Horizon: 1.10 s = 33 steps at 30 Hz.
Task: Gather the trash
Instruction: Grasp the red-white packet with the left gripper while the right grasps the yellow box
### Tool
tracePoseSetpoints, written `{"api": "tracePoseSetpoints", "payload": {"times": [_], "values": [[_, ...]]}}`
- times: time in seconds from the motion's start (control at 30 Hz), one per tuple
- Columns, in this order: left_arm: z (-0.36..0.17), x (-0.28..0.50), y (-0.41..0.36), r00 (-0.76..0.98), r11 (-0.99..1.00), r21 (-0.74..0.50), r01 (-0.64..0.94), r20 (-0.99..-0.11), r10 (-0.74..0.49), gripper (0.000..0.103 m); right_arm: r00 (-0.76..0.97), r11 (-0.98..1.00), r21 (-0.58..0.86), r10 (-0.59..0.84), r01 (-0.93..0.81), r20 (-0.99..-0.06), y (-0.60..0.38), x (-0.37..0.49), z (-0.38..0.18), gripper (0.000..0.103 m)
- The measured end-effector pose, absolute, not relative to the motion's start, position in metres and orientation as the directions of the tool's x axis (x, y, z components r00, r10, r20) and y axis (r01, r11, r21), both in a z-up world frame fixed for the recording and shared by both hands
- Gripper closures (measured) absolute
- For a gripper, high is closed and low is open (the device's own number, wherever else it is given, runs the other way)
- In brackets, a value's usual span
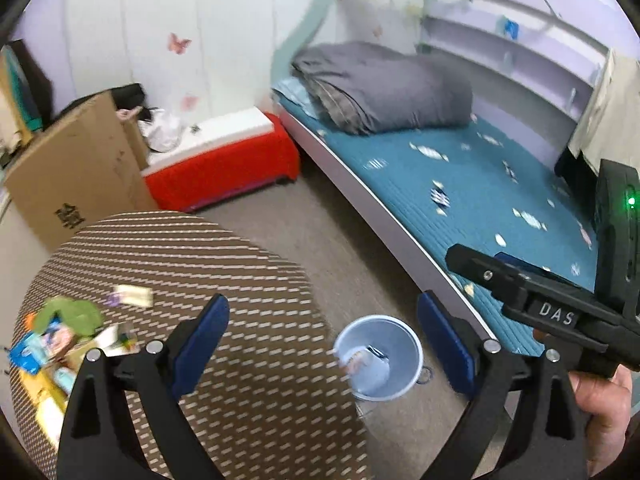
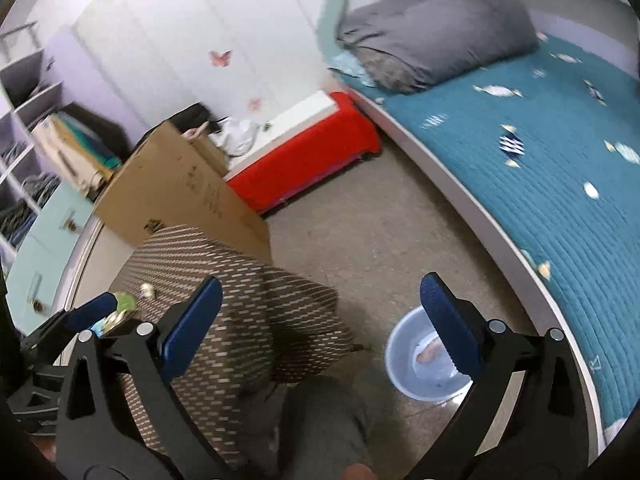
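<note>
Over on the left, the pile of trash [image 1: 60,340] lies heaped at the near-left edge of the round table [image 1: 240,360] with the brown woven-look cover: a crumpled green scrap on top, blue printed wrappers, a yellow packet, some white paper, and one pale wrapper [image 1: 134,295] lying a little apart from the heap, nearer the middle. The left gripper [image 1: 320,344] hangs above the table edge with its blue-padded jaws spread wide and nothing between them; to do the next pick well, I'd say it should come down over one loose piece, the lone pale wrapper or the green scrap on top, with a pad on either side, and close only once the piece sits squarely between the pads, since thin wrappers slip out of a shallow pinch. Moving right, the pale blue bin [image 1: 378,358] stands on the floor between the table and the bed [image 1: 460,184], with a bit of crumpled rubbish already at the bottom, so each load wants carrying clear of the table rim and letting go straight above the opening. Furthest right, the right gripper [image 2: 320,320] hovers near the bin, jaws likewise wide apart and empty, well placed to take its turn at the heap.
</note>
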<state>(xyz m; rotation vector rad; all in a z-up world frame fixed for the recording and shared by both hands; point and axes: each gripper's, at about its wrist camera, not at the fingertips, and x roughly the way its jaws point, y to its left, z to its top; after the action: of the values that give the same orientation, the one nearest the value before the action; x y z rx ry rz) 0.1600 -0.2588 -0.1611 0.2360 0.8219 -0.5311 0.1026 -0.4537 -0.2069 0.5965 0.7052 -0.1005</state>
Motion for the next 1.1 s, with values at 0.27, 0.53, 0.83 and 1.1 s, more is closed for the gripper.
{"api": "tracePoseSetpoints", "payload": {"times": [0.27, 0.53, 0.83, 1.1], "values": [[-0.139, 0.137, -0.154, 0.674, 0.926, 0.008, 0.377, -0.688, -0.269, 0.01, 0.731, 0.914, 0.405, 0.255, 0.033, -0.634, -0.343, 0.131, -0.174, 0.006], [-0.14, 0.116, -0.038, 0.731, 0.99, 0.001, 0.139, -0.674, -0.102, 0.01, 0.624, 0.902, 0.357, 0.426, -0.241, -0.655, -0.224, 0.158, -0.173, 0.006], [-0.177, 0.087, 0.074, 0.669, 0.995, -0.019, -0.096, -0.741, 0.051, 0.01, 0.428, 0.805, 0.379, 0.572, -0.456, -0.7, -0.121, 0.174, -0.196, 0.006], [-0.203, 0.083, 0.085, 0.618, 0.992, -0.068, -0.108, -0.786, 0.013, 0.01, 0.289, 0.758, 0.434, 0.609, -0.488, -0.738, -0.085, 0.192, -0.229, 0.042]]}}
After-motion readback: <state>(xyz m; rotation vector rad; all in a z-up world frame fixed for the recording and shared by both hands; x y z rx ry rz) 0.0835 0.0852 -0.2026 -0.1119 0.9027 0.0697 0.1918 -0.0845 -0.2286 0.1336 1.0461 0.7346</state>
